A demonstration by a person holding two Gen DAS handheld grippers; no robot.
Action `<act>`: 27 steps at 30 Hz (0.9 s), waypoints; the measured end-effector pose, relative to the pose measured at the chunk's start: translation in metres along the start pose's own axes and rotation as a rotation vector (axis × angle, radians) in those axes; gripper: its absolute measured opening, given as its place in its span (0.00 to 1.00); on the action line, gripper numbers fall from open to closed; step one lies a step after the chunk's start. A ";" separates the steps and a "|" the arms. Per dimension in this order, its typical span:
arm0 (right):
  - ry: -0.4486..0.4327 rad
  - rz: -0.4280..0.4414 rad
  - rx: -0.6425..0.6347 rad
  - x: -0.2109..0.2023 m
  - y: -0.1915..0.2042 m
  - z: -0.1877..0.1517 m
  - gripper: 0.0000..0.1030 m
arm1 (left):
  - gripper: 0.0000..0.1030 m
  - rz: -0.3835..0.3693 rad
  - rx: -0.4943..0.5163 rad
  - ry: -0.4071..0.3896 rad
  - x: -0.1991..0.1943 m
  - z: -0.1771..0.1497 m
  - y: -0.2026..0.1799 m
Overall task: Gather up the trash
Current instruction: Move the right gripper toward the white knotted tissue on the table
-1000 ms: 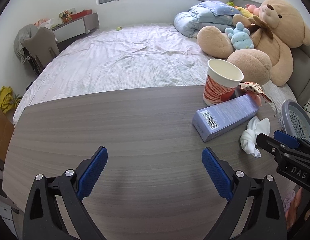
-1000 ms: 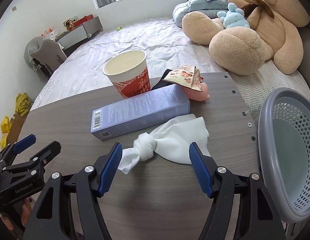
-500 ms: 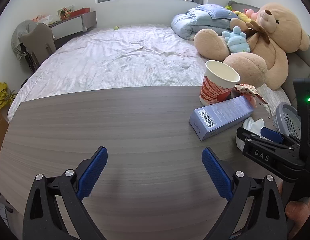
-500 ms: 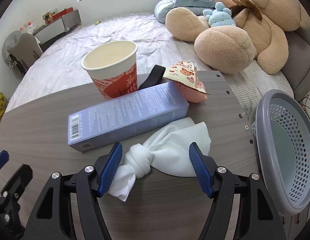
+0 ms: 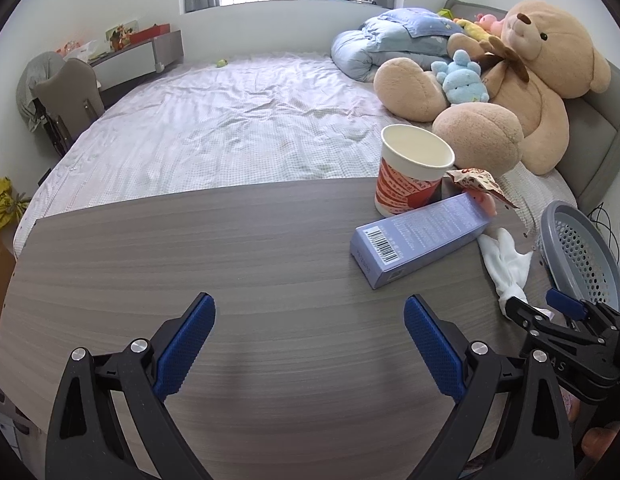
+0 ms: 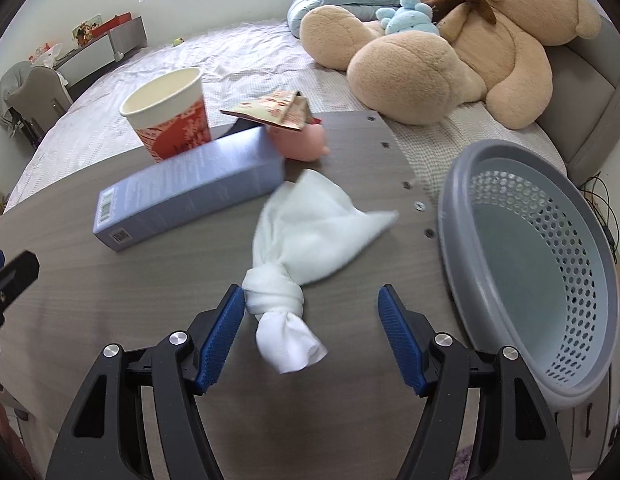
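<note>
On the desk (image 6: 110,300), a knotted white cloth (image 6: 298,248), its tail between the parted pads of the right hand-held gripper (image 6: 311,336) (unclamped). Left hand-held gripper (image 5: 308,344) likewise apart over bare wood. Behind the lavender box (image 6: 190,192), pink item (image 6: 306,142) half hidden; grey basket (image 6: 529,264) cut off at frame edge.

A barcode was printed on the end of the lilac carton (image 5: 419,240), but its digits and the fine print along its side could not be read. The letters "AS" were seen on the right gripper (image 5: 537,312) body. The pattern on the paper cup (image 5: 409,176) remained illegible.
</note>
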State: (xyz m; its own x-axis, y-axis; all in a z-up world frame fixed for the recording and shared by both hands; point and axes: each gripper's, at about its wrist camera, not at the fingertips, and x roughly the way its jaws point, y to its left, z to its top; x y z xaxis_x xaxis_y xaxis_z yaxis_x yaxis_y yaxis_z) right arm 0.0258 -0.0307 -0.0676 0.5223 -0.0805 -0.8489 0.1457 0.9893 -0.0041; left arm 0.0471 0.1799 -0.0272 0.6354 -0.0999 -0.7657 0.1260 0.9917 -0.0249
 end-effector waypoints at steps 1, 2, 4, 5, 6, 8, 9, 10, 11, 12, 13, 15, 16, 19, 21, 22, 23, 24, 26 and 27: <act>0.002 -0.003 0.003 -0.001 -0.004 -0.001 0.65 | 0.91 -0.002 0.003 0.001 0.000 0.000 -0.002; 0.005 -0.006 0.007 -0.002 -0.007 -0.003 0.65 | 0.91 -0.003 0.006 0.002 0.001 0.000 -0.004; 0.013 0.008 0.018 -0.005 -0.014 -0.005 0.65 | 0.91 -0.006 0.014 0.002 0.000 0.000 -0.008; 0.011 0.025 0.023 -0.008 -0.016 -0.006 0.65 | 0.91 -0.008 0.018 0.001 0.000 0.001 -0.010; 0.003 0.039 0.026 -0.011 -0.017 -0.005 0.65 | 0.91 -0.008 0.021 0.001 0.000 0.001 -0.011; -0.026 0.051 0.013 -0.017 -0.017 -0.004 0.65 | 0.91 -0.009 0.026 0.000 0.000 0.002 -0.013; -0.032 0.050 0.005 -0.016 -0.016 -0.003 0.65 | 0.91 -0.010 0.026 0.001 0.000 0.003 -0.014; -0.031 0.049 0.001 -0.015 -0.014 -0.002 0.65 | 0.91 -0.010 0.026 0.001 0.000 0.004 -0.014; -0.026 0.053 0.001 -0.012 -0.014 -0.002 0.65 | 0.91 -0.011 0.026 0.001 0.000 0.004 -0.014; -0.012 0.062 0.005 -0.006 -0.014 -0.001 0.65 | 0.91 -0.012 0.026 0.002 0.000 0.004 -0.014; -0.003 0.066 0.007 -0.002 -0.013 0.001 0.65 | 0.91 -0.015 0.028 0.003 0.000 0.004 -0.015; 0.007 0.071 -0.001 0.003 -0.007 0.003 0.65 | 0.91 -0.016 0.031 0.003 0.000 0.005 -0.018; 0.004 0.070 -0.006 0.005 -0.004 0.003 0.64 | 0.91 -0.016 0.033 0.003 0.000 0.005 -0.018; -0.011 0.065 -0.018 0.006 0.001 0.005 0.64 | 0.91 -0.019 0.032 0.009 0.001 0.006 -0.019; -0.018 0.059 -0.024 0.008 0.003 0.006 0.64 | 0.91 -0.022 0.032 0.011 0.002 0.006 -0.020; -0.017 0.062 -0.024 0.009 0.004 0.005 0.64 | 0.91 -0.022 0.033 0.011 0.002 0.006 -0.020; -0.016 0.063 -0.023 0.009 0.004 0.005 0.62 | 0.91 -0.022 0.034 0.012 0.002 0.006 -0.021; -0.016 0.063 -0.023 0.009 0.003 0.005 0.60 | 0.91 -0.022 0.035 0.013 0.002 0.006 -0.021; -0.010 0.065 -0.021 0.011 0.002 0.005 0.54 | 0.91 -0.021 0.036 0.016 0.004 0.006 -0.022; -0.004 0.069 -0.017 0.012 0.001 0.004 0.52 | 0.91 -0.021 0.036 0.018 0.005 0.006 -0.022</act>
State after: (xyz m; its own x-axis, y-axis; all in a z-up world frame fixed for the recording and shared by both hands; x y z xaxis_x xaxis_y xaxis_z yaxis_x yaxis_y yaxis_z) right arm 0.0357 -0.0312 -0.0755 0.5337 -0.0120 -0.8456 0.0946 0.9945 0.0456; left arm 0.0518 0.1566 -0.0263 0.6186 -0.1188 -0.7767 0.1665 0.9859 -0.0182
